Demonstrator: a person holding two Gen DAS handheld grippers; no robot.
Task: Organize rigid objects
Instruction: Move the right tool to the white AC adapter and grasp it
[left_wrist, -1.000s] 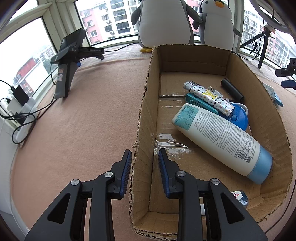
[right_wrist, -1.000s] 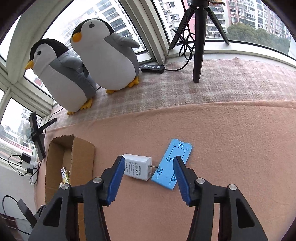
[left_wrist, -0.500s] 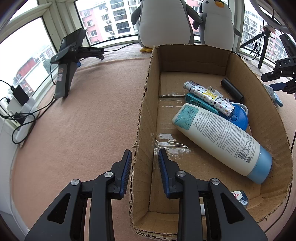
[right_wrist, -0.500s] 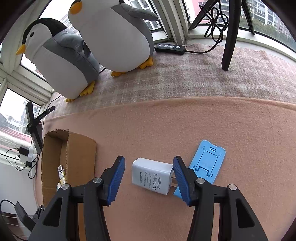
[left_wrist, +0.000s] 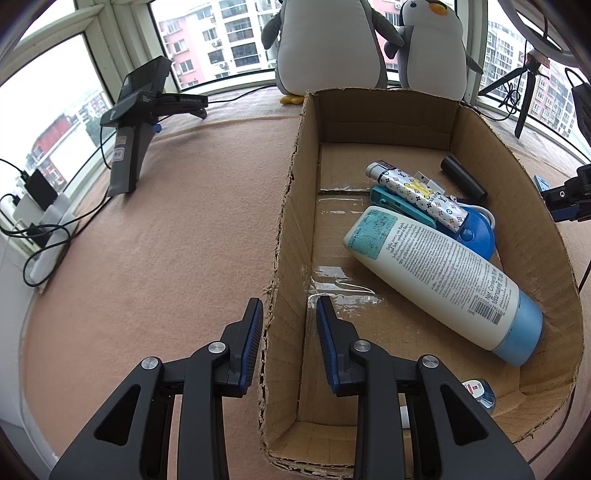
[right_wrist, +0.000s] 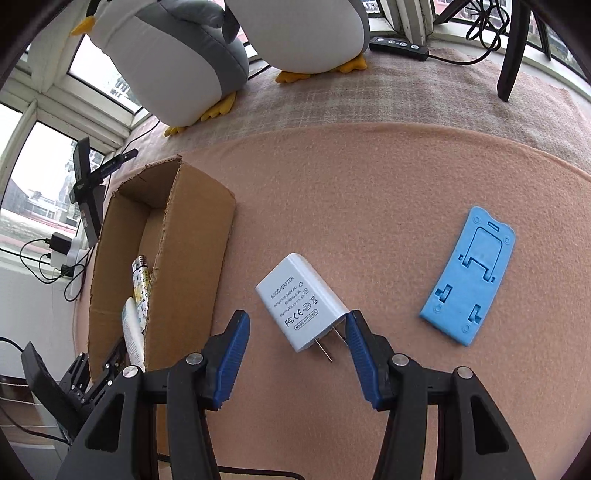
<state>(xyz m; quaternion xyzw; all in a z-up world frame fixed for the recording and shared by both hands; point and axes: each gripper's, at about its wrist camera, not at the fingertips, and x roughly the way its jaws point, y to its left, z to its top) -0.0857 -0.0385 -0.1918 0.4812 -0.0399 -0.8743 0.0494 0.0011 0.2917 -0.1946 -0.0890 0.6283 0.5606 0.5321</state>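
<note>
Fleece, cardboard and plastic, mostly matt.

The pink cloth (right_wrist: 388, 192) over the table looks like napped fleece, soft and matt; a checked woven cloth (right_wrist: 424, 96) lies behind it. The box (left_wrist: 291, 236) is raw brown corrugated cardboard with torn, ragged edges and glossy clear tape (left_wrist: 340, 288) on its floor. The lotion bottle (left_wrist: 443, 280) is smooth satin plastic with a blue cap. The white charger (right_wrist: 299, 302) is smooth, slightly glossy plastic with 2 bare metal prongs. The blue phone stand (right_wrist: 472, 277) looks like matt plastic, perhaps rubbery. Both penguins (right_wrist: 177, 55) are plush fabric. The grippers' arms are matt black plastic with ribbed blue pads (right_wrist: 231, 354) and shiny metal screws.
</note>
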